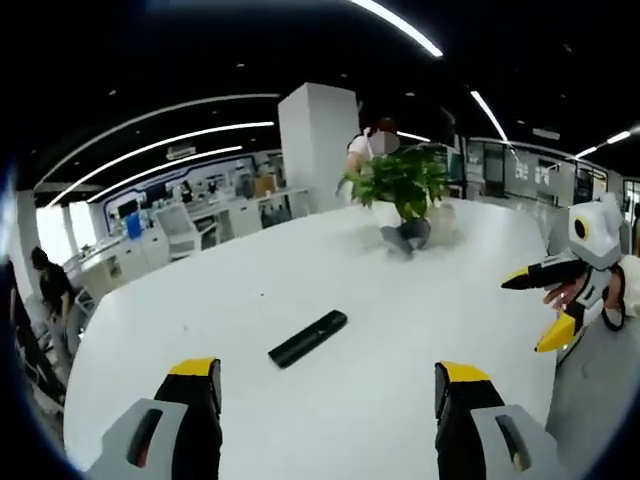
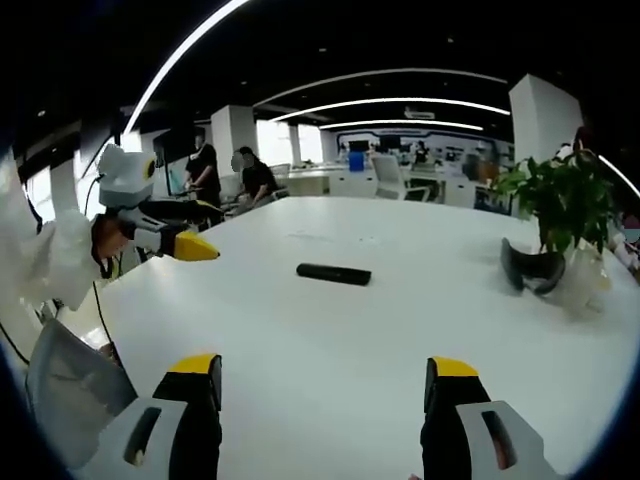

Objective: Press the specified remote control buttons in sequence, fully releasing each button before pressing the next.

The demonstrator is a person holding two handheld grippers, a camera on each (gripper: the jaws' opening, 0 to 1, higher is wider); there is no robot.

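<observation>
Room: an open office with a dark ceiling, long curved light strips, white pillars and desks with chairs in the background; several people sit or stand at the far desks.
Tabletop (image 1: 300,290): large, white, rounded at the edges, also seen in the right gripper view (image 2: 400,320); most of its surface is bare.
Remote control (image 1: 308,338): a slim black bar lying flat near the middle of the tabletop, at a slant in the left gripper view; in the right gripper view (image 2: 333,274) it lies nearly level, well ahead of the jaws. Nothing touches it, and its buttons are too small to make out.
Potted plant (image 1: 402,183): green and leafy, standing on the tabletop beyond the remote control; in the right gripper view (image 2: 560,205) it stands at the right side.
Dark object (image 2: 530,270): a curved black item at the foot of the plant, next to a clear wrapper; what it is cannot be told.
Left tool (image 1: 328,400): jaws wide apart with yellow tips, holding nothing, above the tabletop short of the remote control. It also enters the right gripper view (image 2: 185,243) from the left, held in a person's hand.
Right tool (image 2: 325,395): jaws spread wide, holding nothing, above bare tabletop. It enters the left gripper view (image 1: 540,305) from the right, its yellow tips well apart.
</observation>
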